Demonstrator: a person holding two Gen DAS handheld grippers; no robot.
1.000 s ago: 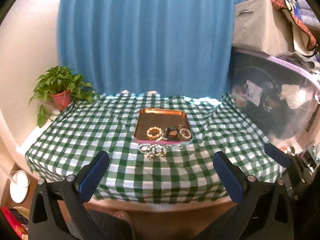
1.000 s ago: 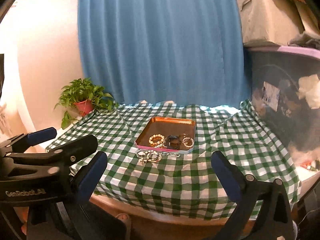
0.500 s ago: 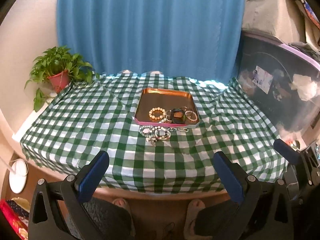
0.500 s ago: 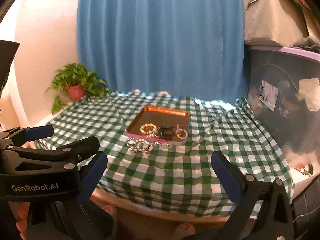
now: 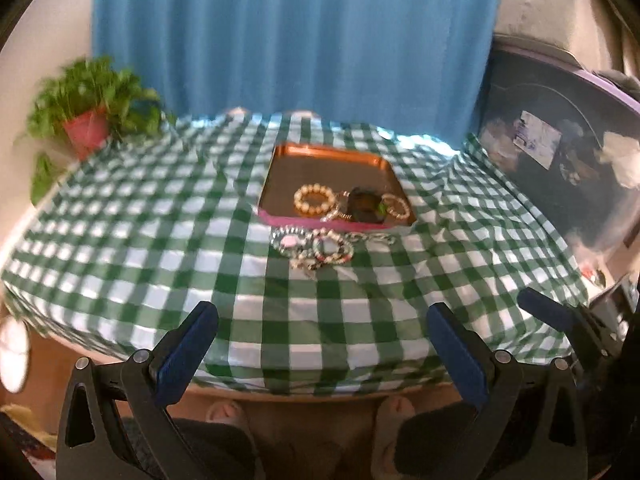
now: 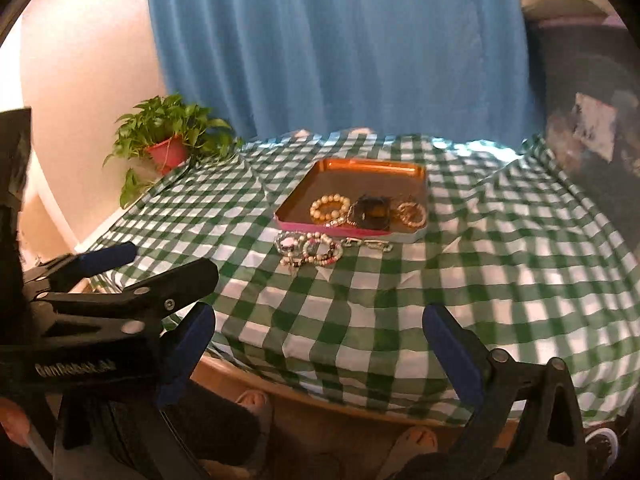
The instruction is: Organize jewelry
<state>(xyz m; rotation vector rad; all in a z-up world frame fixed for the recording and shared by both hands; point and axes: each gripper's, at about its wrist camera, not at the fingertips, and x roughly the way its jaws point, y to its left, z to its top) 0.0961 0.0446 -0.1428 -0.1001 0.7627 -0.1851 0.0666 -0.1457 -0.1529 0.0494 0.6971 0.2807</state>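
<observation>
Left wrist view: the left tongs (image 5: 322, 338) hang wide apart over the near edge of the worktop (image 5: 120, 248), nothing between the blue pads, touching nothing. At the right edge of this view a blue tip of the right tongs pokes in. Past the gap, on the green check cloth, a cluster of beaded bracelets (image 5: 312, 246) lies just in front of the tray (image 5: 332, 152), with a chain (image 5: 372, 237) beside them on the right. Inside the tray, along its near edge: a cream bead bracelet (image 5: 314, 199), a dark watch (image 5: 364, 205), and a gold bangle (image 5: 396, 206). A potted plant (image 5: 88, 120) sits at the far left corner, blurred; a blue curtain (image 5: 288, 40) hangs behind.

Right wrist view: the right tongs (image 6: 320, 344) are spread wide too, empty, held at the worktop's near edge. The left tongs cross the lower left, beside them. Ahead, the same loose bracelets and chain rest on the cloth just short of the tray. Bare toes (image 6: 416, 442) of a person show below the worktop.
</observation>
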